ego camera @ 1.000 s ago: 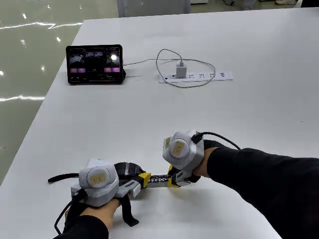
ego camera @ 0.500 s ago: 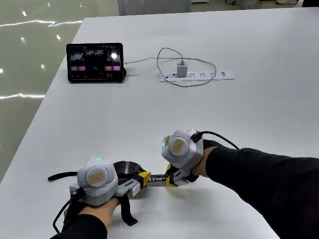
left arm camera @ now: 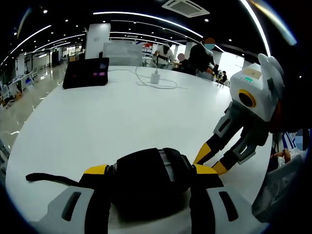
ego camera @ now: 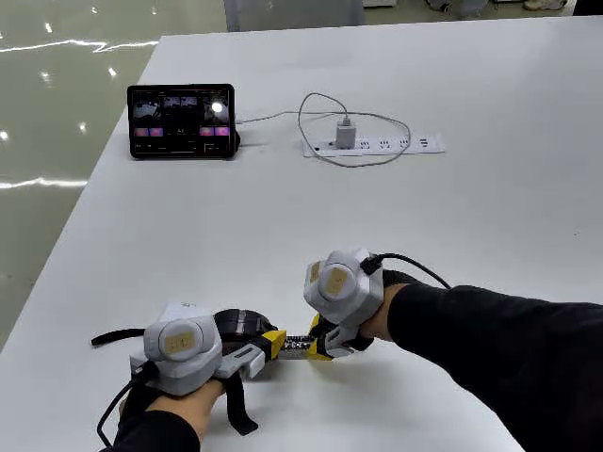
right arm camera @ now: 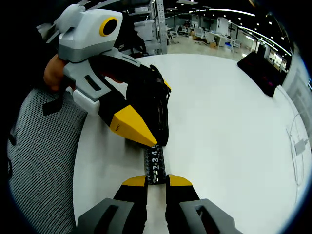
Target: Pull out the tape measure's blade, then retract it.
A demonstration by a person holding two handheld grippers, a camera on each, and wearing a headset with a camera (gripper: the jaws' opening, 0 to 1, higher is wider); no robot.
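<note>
Clamping the tape measure (ego camera: 240, 325), the left gripper (ego camera: 267, 341) sat at nine o'clock of the right gripper (ego camera: 320, 347) pinching the blade (right arm camera: 156, 163); a slipping pinch could snap it back.

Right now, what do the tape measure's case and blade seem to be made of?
Case: matte black with little glare, probably moulded plastic or rubber. Blade: thin, flat dark strip with printed numerals, likely coated steel, though the look leaves it open.

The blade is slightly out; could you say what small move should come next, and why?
Probably ease the right gripper toward the case, feeding the blade in: the left gripper clamps the case, the right pinches the blade's tip, and the gap has been shrinking.
</note>
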